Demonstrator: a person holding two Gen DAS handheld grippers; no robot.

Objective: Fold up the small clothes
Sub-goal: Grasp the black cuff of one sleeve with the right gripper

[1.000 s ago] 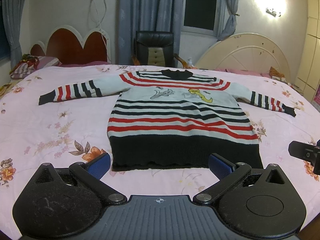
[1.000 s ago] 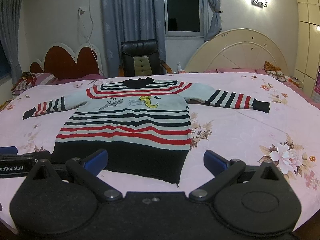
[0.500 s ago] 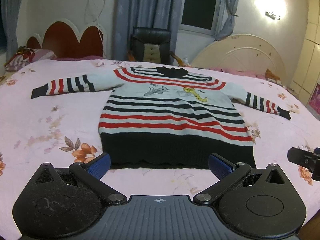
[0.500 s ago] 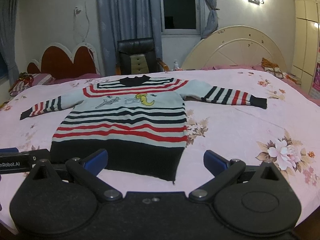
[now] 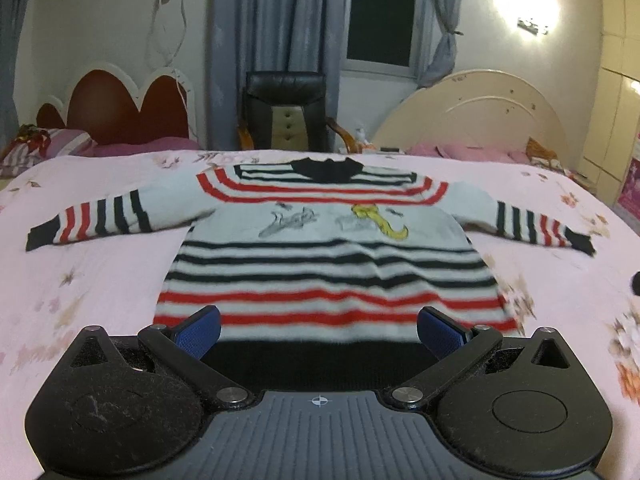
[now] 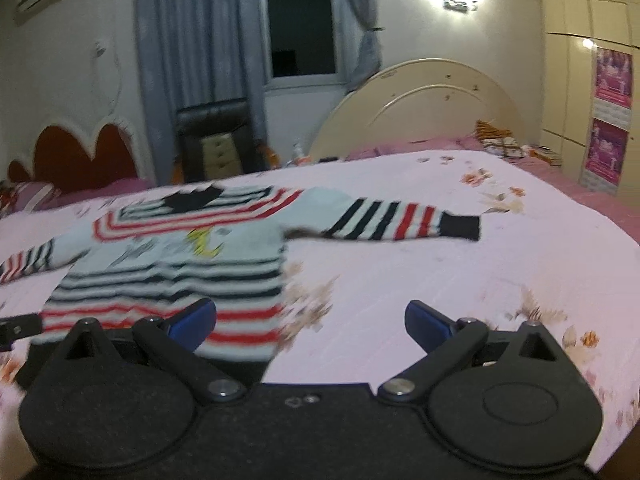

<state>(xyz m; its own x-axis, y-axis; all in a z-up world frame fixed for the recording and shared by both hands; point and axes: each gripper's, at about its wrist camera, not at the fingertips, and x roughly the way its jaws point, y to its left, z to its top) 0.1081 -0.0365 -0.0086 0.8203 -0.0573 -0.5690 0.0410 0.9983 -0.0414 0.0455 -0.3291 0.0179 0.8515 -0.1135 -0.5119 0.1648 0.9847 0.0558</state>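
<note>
A small striped sweater [image 5: 328,256] lies flat on the pink floral bed [image 5: 92,280], front up, both sleeves spread out, black hem nearest me. My left gripper [image 5: 320,330] is open and empty just above the hem's middle. My right gripper [image 6: 310,322] is open and empty over the sweater's [image 6: 168,264] right lower corner and the bare sheet beside it. The right sleeve [image 6: 404,220] stretches out ahead of it. The left gripper's edge shows at the far left of the right wrist view [image 6: 16,328].
A black chair [image 5: 286,112] stands behind the bed, between a red headboard [image 5: 116,112] and a cream headboard [image 5: 476,116]. Pillows [image 5: 44,148] lie at the back left. The bed's right edge [image 6: 612,216] drops toward a wardrobe wall.
Both grippers have moved forward over the sweater's hem. The right gripper has also turned toward the right sleeve. Both stay open.
</note>
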